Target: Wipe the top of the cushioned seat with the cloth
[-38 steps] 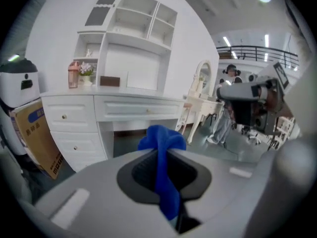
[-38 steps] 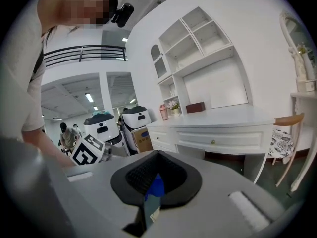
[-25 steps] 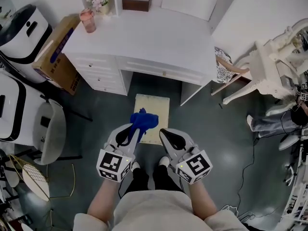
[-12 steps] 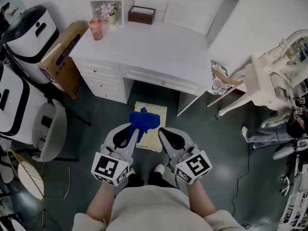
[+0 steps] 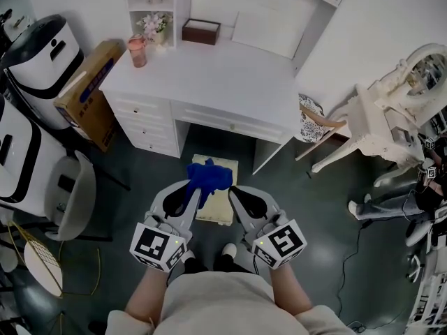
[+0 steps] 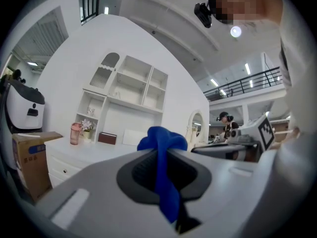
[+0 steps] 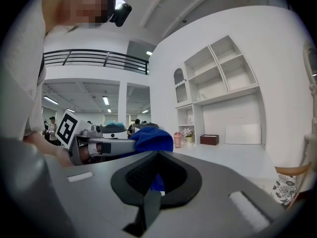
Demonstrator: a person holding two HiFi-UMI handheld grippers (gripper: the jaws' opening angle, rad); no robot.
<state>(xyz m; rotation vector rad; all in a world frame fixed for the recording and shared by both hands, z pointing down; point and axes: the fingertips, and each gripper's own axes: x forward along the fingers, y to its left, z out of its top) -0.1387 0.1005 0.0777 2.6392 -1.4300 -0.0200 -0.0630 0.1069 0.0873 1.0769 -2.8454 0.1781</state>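
Observation:
The cushioned seat (image 5: 217, 209) is a pale yellow square pad low under the front of the white desk, partly hidden by both grippers in the head view. My left gripper (image 5: 198, 186) is held above it, shut on a bunched blue cloth (image 5: 209, 174) that sticks out past the jaw tips. In the left gripper view the cloth (image 6: 162, 139) runs down between the jaws of the left gripper (image 6: 161, 151). My right gripper (image 5: 235, 191) hangs beside the left one, shut with nothing in it. In the right gripper view the cloth (image 7: 150, 138) shows beyond the right gripper (image 7: 157, 156).
A white desk (image 5: 209, 68) with drawers stands ahead, bearing a pink cup (image 5: 137, 49) and a brown box (image 5: 200, 31). A cardboard box (image 5: 87, 93) leans at its left. A grey chair (image 5: 70, 194) is at the left, a white ornate chair (image 5: 380, 117) at the right.
The head view has drawn back, so the desk and shelves show more fully. Both grippers and the blue cloth keep the same pose above the seat.

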